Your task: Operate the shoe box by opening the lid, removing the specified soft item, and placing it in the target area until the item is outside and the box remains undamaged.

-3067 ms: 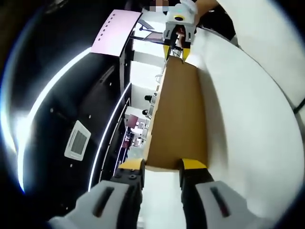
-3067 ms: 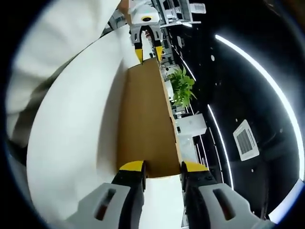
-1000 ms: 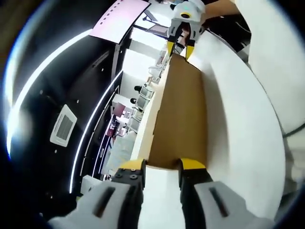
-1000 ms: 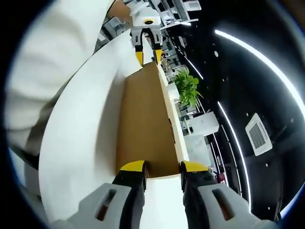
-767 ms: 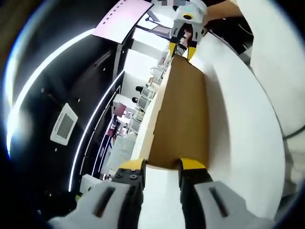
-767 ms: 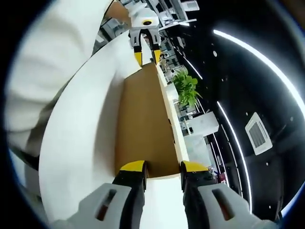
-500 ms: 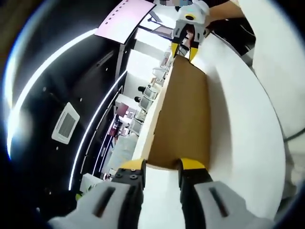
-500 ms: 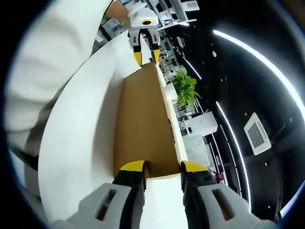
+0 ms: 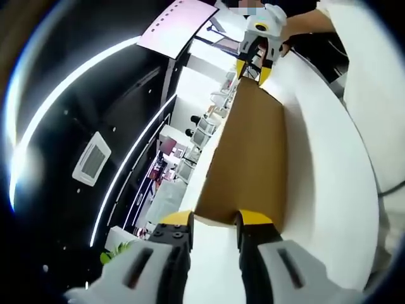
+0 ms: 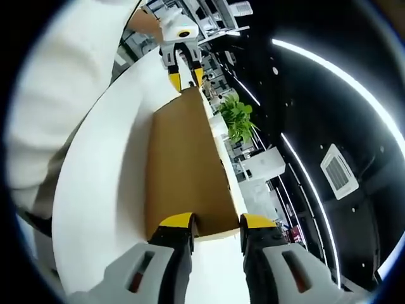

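Box lid (image 9: 250, 158): matt brown cardboard, smooth. Table (image 9: 323, 190): smooth white, slight sheen.

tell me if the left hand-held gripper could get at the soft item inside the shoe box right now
Probably not. The left hand-held gripper is clamped on one end of the brown cardboard lid, and the right hand-held gripper grips the opposite end. The lid fills the space ahead, and no box interior or soft item is visible.
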